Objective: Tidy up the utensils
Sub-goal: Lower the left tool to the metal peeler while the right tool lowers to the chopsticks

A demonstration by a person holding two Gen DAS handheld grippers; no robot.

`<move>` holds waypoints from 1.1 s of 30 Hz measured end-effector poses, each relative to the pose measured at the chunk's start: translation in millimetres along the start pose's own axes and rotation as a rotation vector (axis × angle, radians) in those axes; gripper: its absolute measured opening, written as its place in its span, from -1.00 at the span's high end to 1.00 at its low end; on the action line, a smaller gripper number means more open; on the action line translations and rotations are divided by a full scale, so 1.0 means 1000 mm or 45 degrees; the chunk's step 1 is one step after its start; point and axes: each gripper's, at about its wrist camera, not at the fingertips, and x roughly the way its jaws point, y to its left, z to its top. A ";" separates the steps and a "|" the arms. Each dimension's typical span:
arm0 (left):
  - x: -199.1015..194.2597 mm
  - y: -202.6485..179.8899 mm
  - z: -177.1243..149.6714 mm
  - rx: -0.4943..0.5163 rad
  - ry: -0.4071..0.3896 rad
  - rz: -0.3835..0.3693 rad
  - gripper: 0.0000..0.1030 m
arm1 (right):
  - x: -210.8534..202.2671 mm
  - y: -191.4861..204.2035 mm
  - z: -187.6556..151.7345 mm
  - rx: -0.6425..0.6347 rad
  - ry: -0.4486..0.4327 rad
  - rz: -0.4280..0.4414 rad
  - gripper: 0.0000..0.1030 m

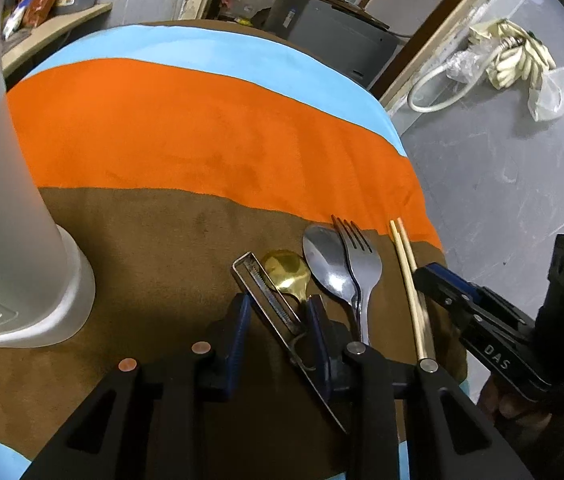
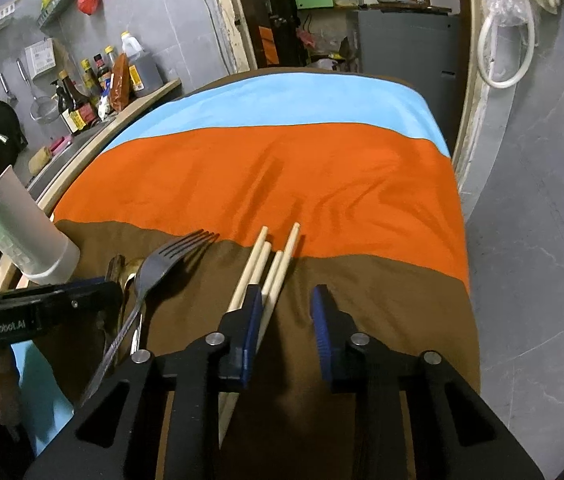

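The utensils lie side by side on the brown stripe of a cloth-covered table. My left gripper is open, its blue pads apart on either side of a metal peeler that lies slantwise between them. A gold spoon rests against the peeler. To the right are a silver spoon, a fork and wooden chopsticks. My right gripper is open over the cloth. Several chopsticks run under its left finger. The fork lies left of them.
A tall white cylinder stands on the table's left side, close to the left gripper. The table's right edge drops to a grey floor. Bottles and kitchen tools crowd a counter at the far left. The right gripper sits beside the chopsticks.
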 end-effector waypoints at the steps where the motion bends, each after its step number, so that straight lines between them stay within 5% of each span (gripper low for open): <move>1: 0.000 0.002 0.000 -0.015 -0.002 -0.001 0.56 | 0.004 0.001 0.003 0.006 0.020 0.009 0.57; 4: 0.001 0.007 0.000 -0.066 0.008 -0.034 0.59 | 0.013 0.002 0.007 0.038 0.064 0.015 0.59; 8: 0.003 0.006 0.000 -0.065 0.012 -0.034 0.59 | 0.013 -0.005 0.005 0.128 0.066 0.081 0.85; 16: 0.003 0.005 0.000 -0.072 0.013 -0.039 0.60 | 0.012 -0.022 -0.008 0.280 0.052 0.195 0.88; 24: -0.004 0.004 -0.002 -0.078 0.005 -0.062 0.89 | 0.001 -0.020 -0.011 0.285 0.040 0.217 0.91; 33: -0.004 0.008 0.000 -0.092 0.019 -0.094 0.89 | -0.001 -0.026 -0.018 0.308 0.063 0.189 0.90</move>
